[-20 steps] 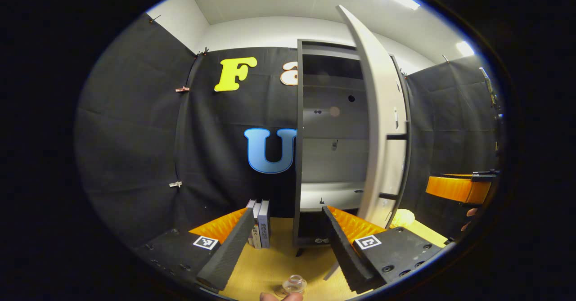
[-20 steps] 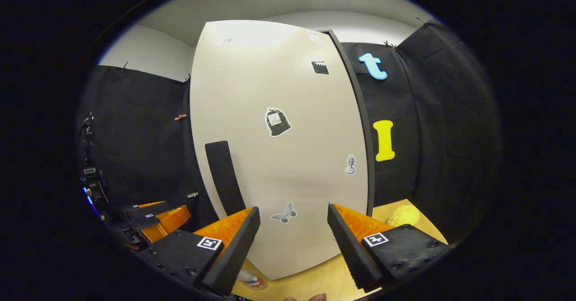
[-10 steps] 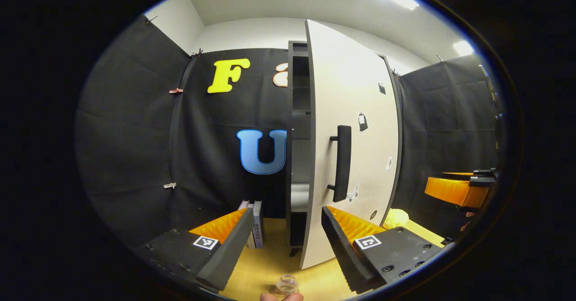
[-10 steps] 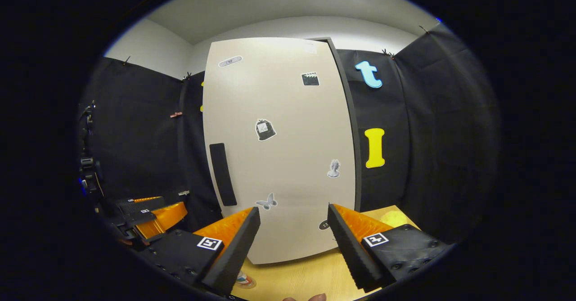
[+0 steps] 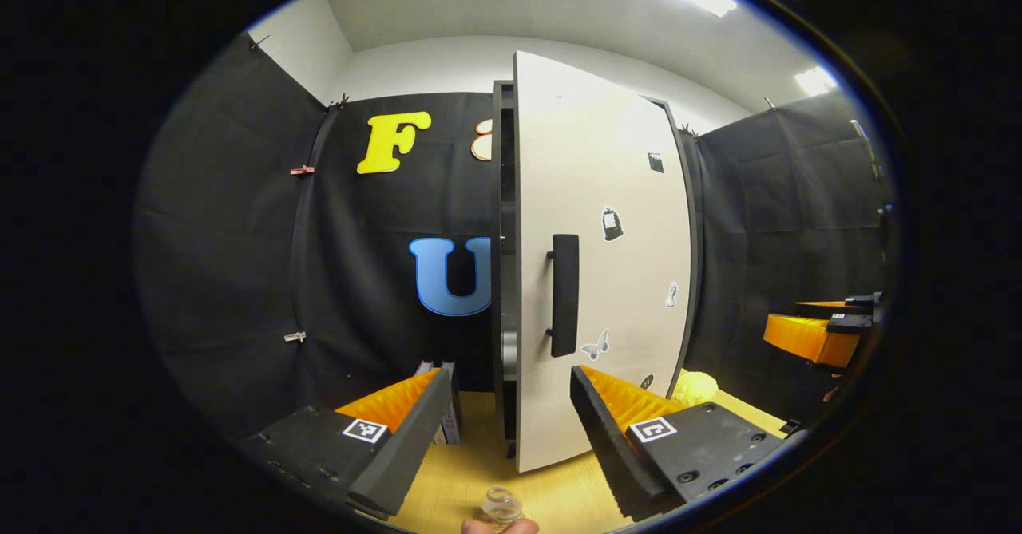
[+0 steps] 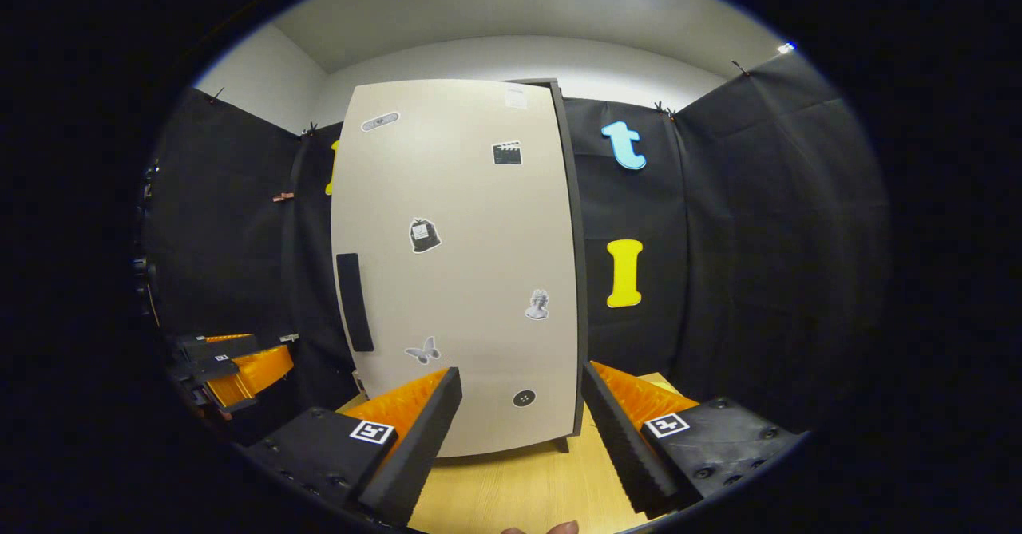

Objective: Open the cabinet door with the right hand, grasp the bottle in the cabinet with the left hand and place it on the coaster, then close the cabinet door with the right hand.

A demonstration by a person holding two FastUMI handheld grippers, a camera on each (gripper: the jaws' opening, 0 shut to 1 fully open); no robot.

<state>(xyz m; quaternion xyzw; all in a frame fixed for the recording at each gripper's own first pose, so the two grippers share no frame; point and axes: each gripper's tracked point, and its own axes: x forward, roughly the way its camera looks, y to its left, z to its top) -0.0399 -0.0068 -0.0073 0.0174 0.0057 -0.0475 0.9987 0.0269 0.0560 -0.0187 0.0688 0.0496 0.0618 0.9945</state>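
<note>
While the cabinet door [image 5: 599, 278] stands almost shut, a thin dark gap shows along its handle side in the left gripper view, where the edge of the cabinet [image 5: 503, 263] frame is visible. The black handle [image 5: 564, 294] runs upright on the pale door, with small stickers scattered to its right. The left gripper [image 5: 503, 430] hangs low over the wooden table [image 5: 463, 470], its fingers spread wide and holding nothing. Between them, right at the near edge of the table, stands the clear bottle [image 5: 501, 507], upright; whether a coaster lies under it I cannot tell. A few books [image 5: 445, 414] stand on the table beside the cabinet's left side, and a yellow lump [image 5: 693, 388] sits near the door's lower right corner. The right gripper [image 6: 519, 438] faces the door [image 6: 455, 270] from a short way back, apart from it, fingers spread wide and empty.
</note>
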